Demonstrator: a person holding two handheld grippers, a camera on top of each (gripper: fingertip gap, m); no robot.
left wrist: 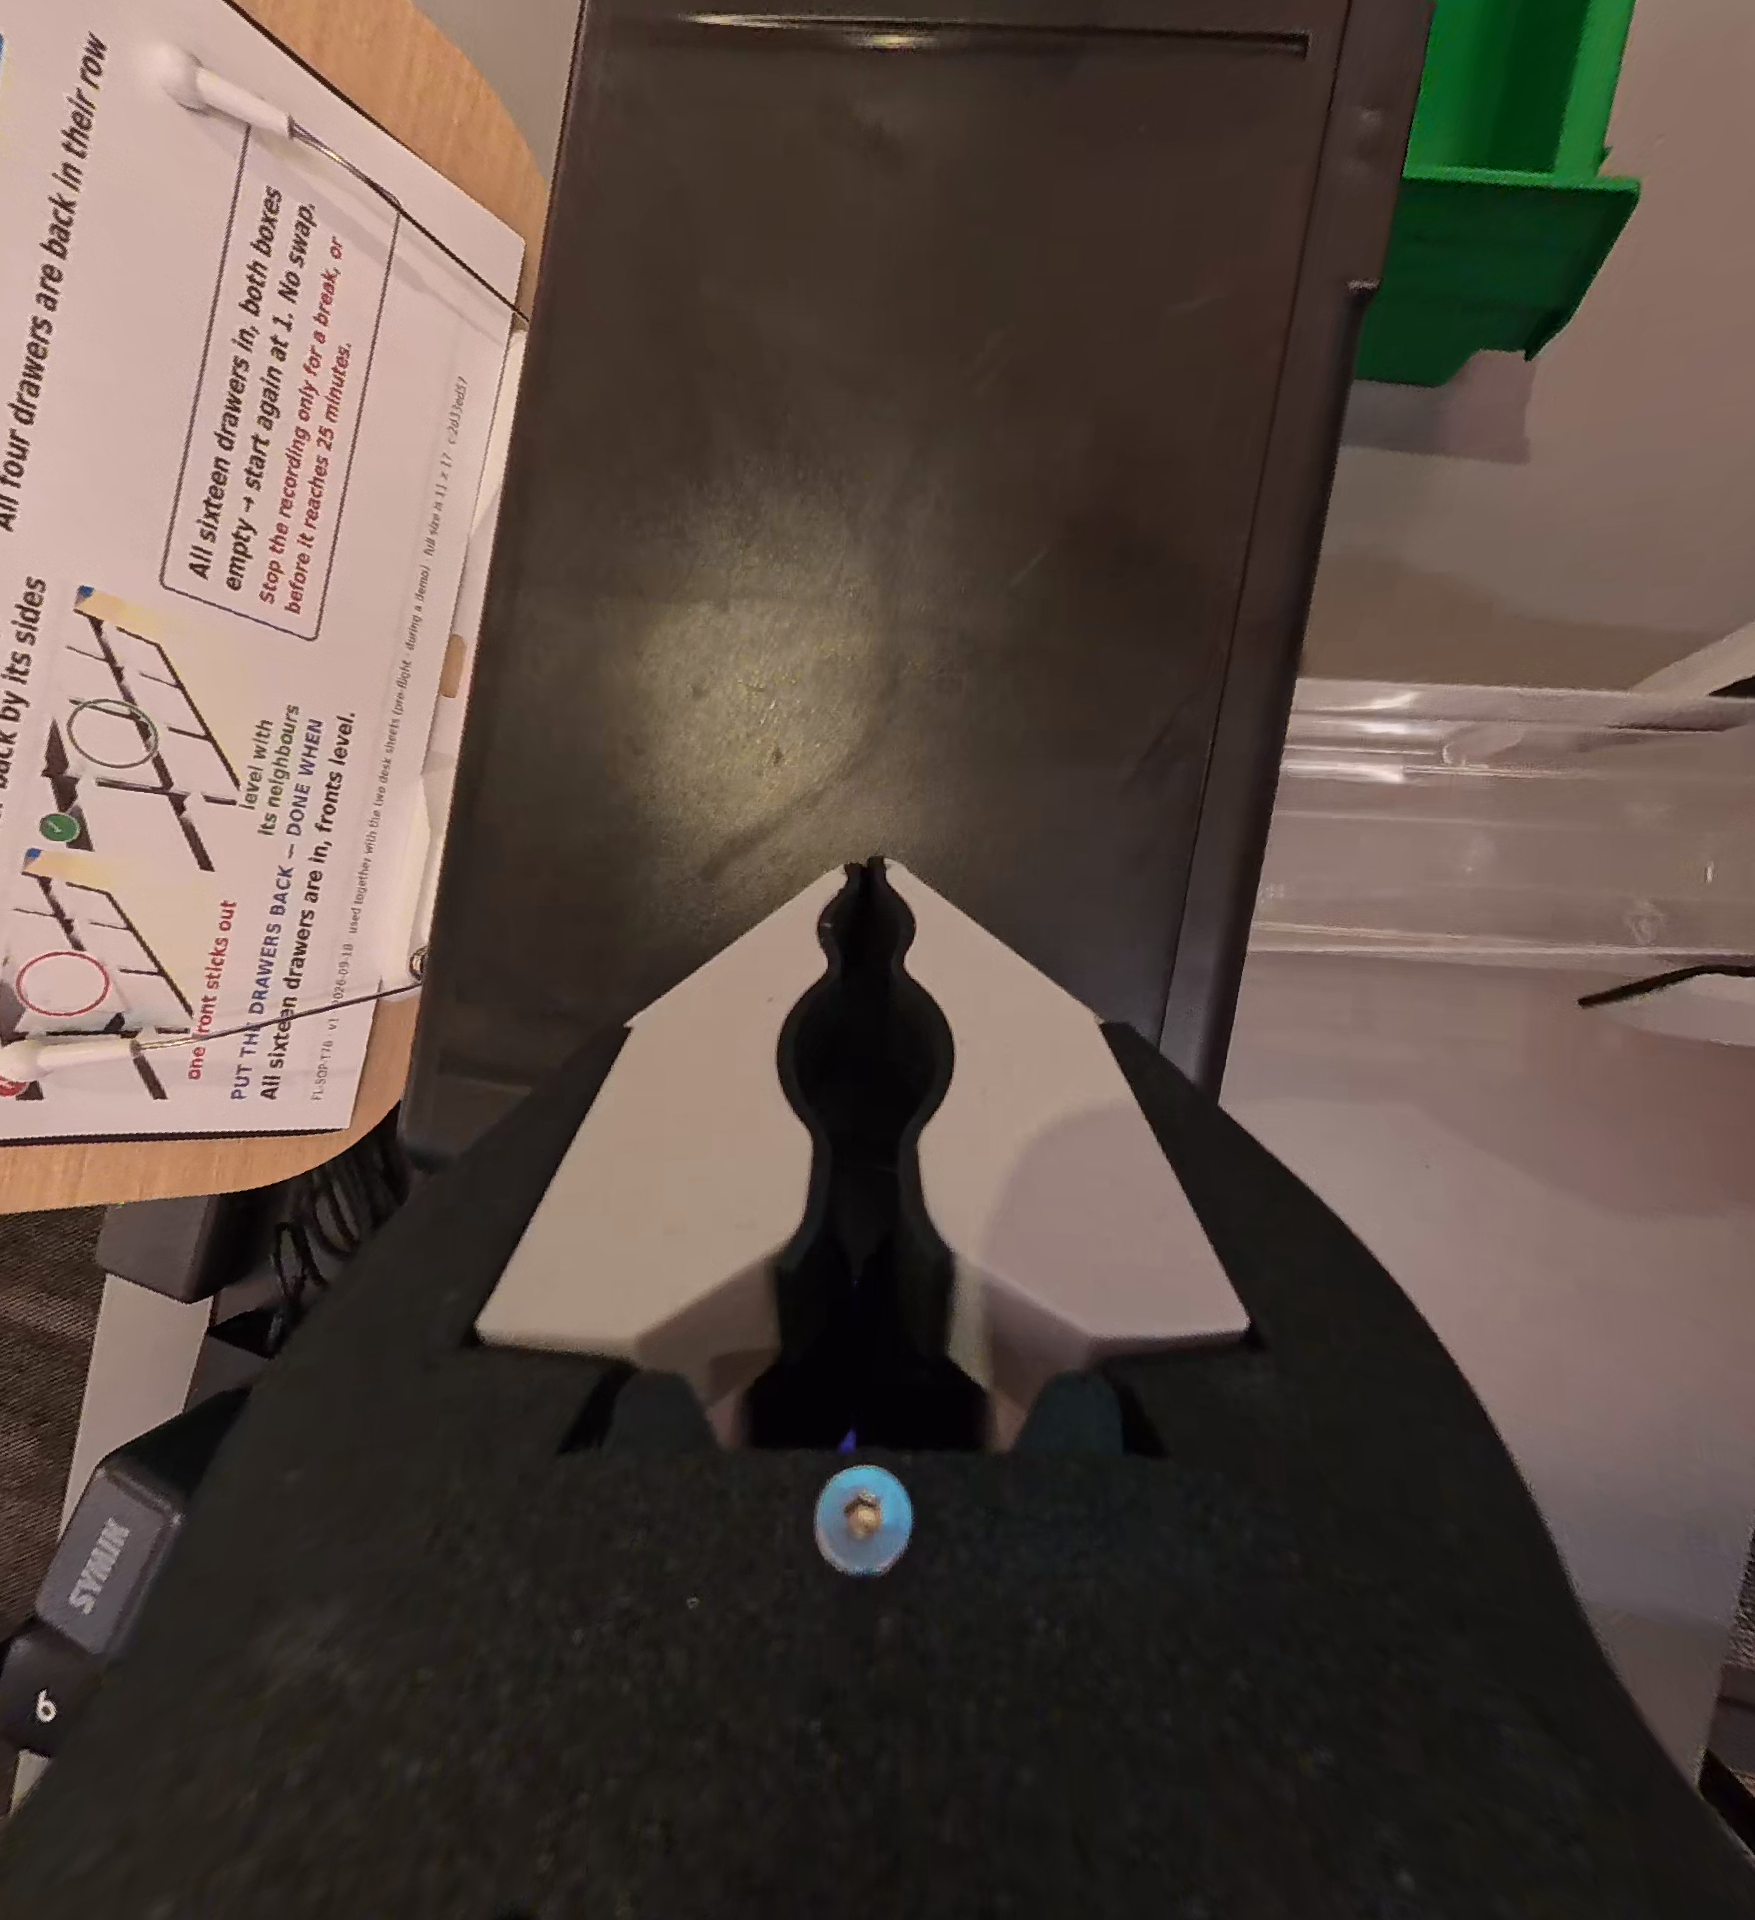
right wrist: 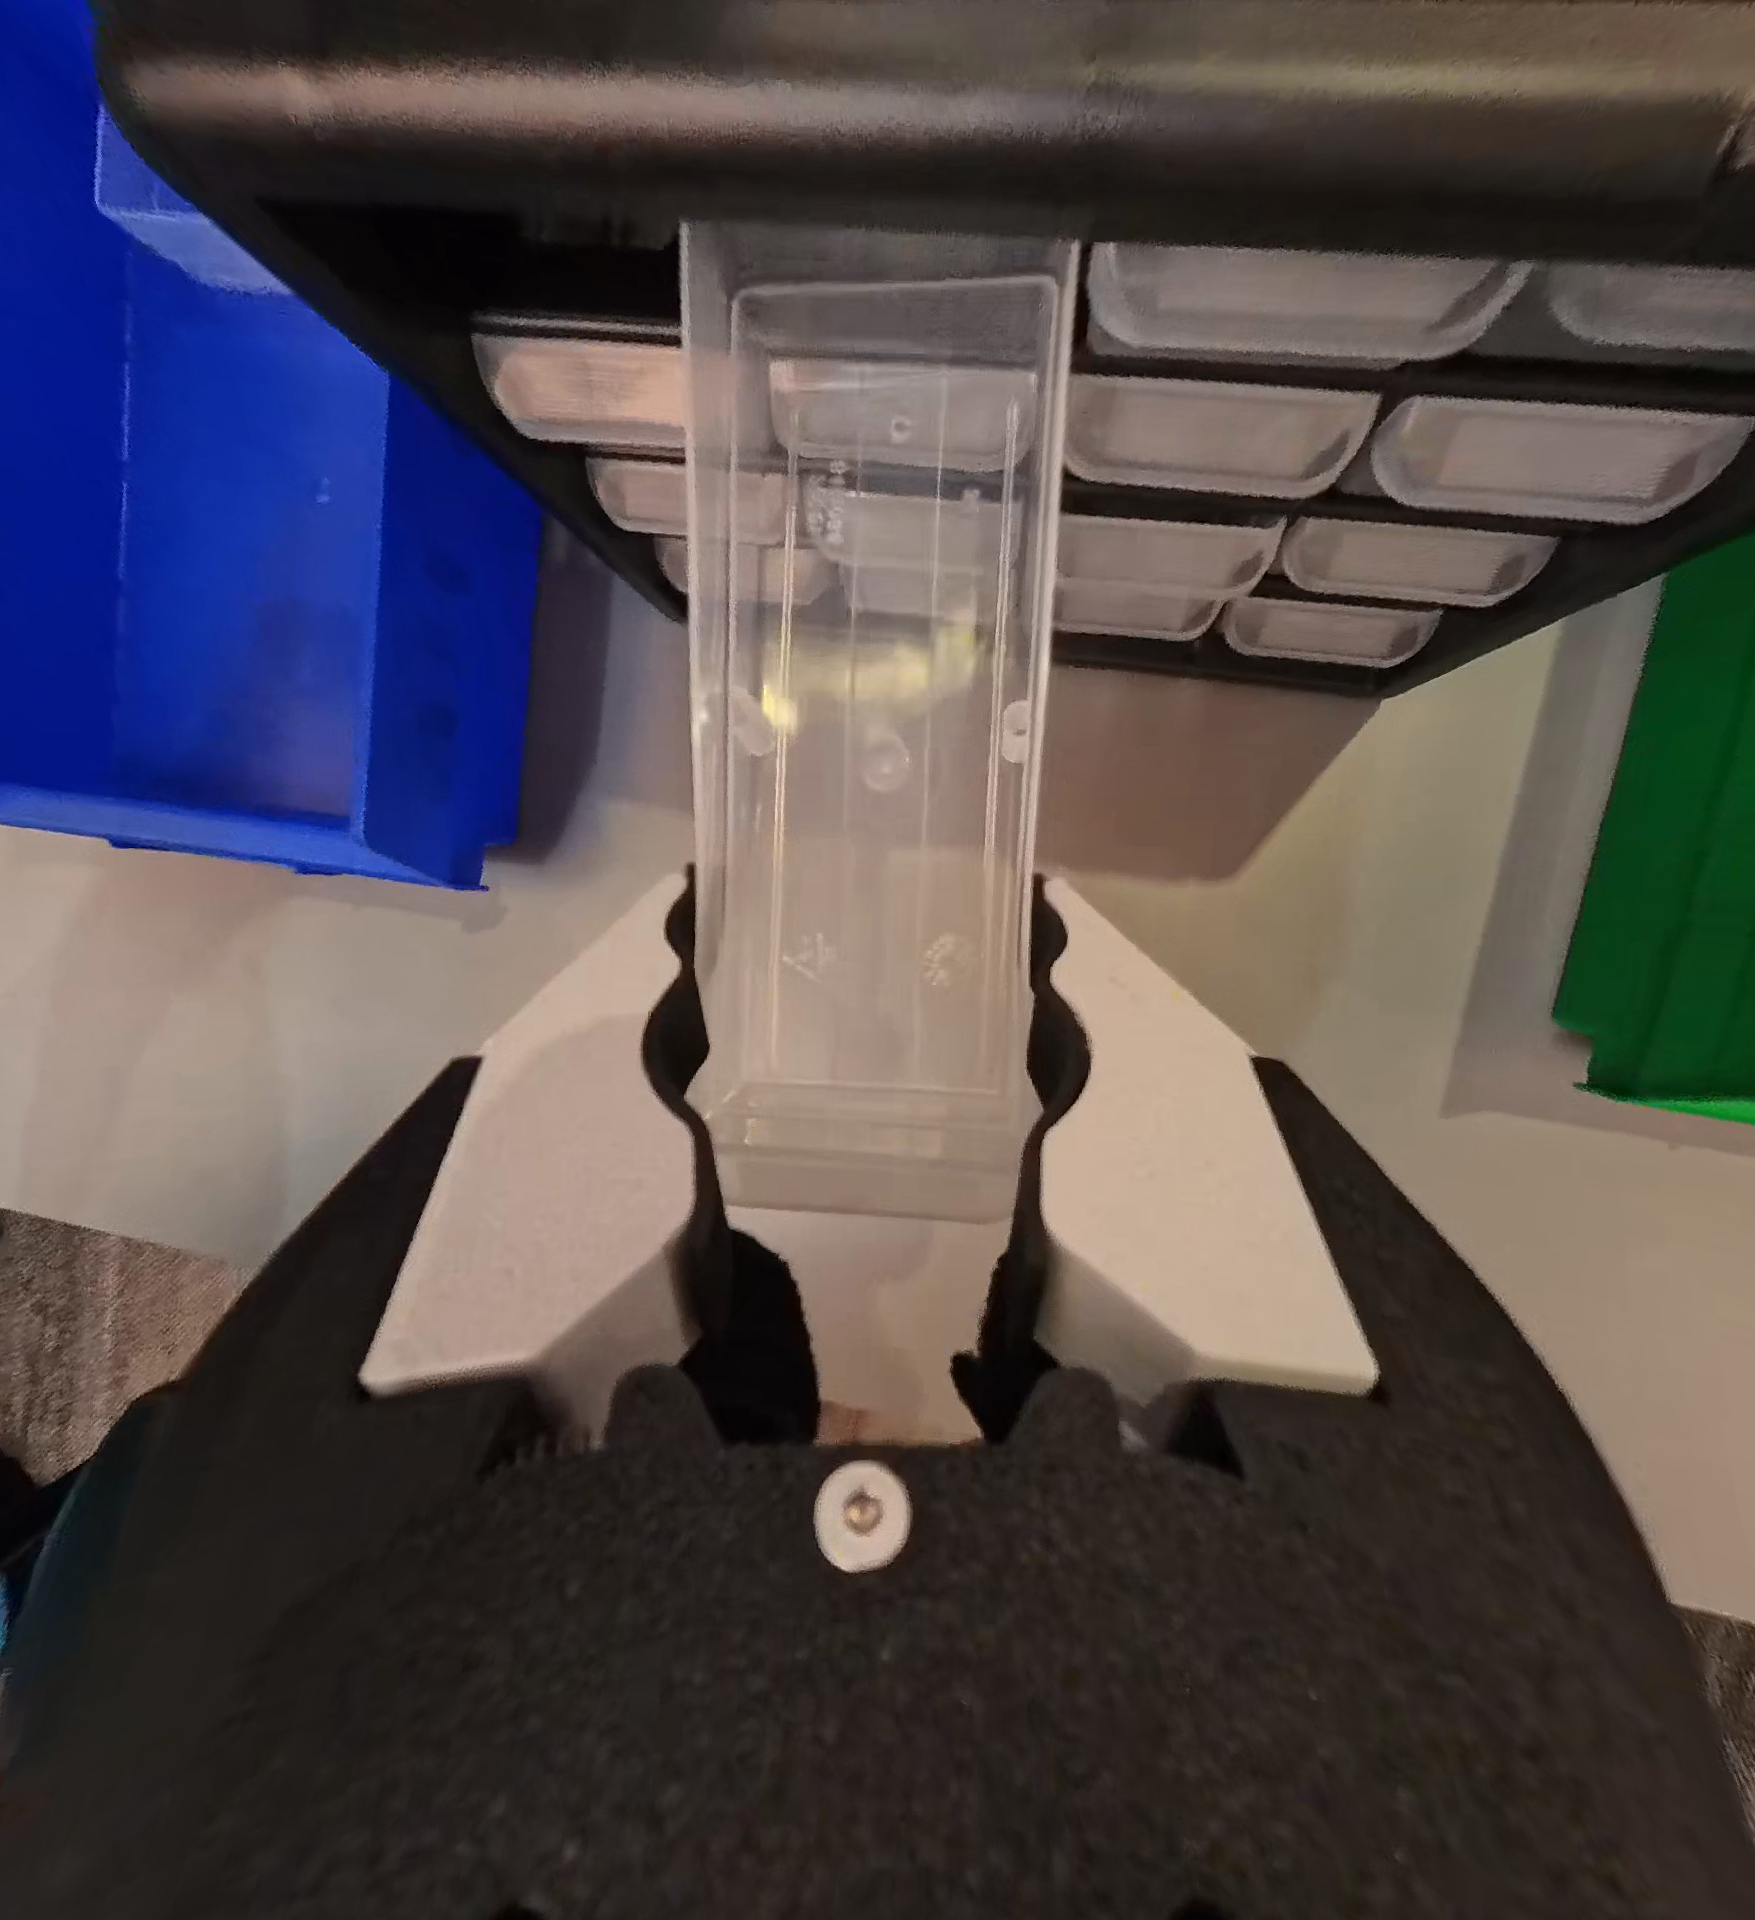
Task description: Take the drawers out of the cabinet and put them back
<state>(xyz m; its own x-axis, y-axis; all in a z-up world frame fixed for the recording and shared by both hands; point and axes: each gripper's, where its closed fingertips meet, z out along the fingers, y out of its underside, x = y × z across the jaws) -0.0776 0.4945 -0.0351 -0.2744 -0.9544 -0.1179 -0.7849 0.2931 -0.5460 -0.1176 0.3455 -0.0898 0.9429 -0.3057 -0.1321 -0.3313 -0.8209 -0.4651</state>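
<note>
Office-like test bench, white table (right wrist: 177,1039), blue bin (right wrist: 229,520), green bin (right wrist: 1735,831), instruction sheet (left wrist: 177,520), carpet (left wrist: 0,1455)

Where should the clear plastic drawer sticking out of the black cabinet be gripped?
By its two long side walls near the outer end, coming straight on from the front. The clear plastic drawer is narrow and straight-sided, fitting between the right gripper fingers, which clamp it that way now. That keeps it in line with its slot in the black cabinet.
</note>
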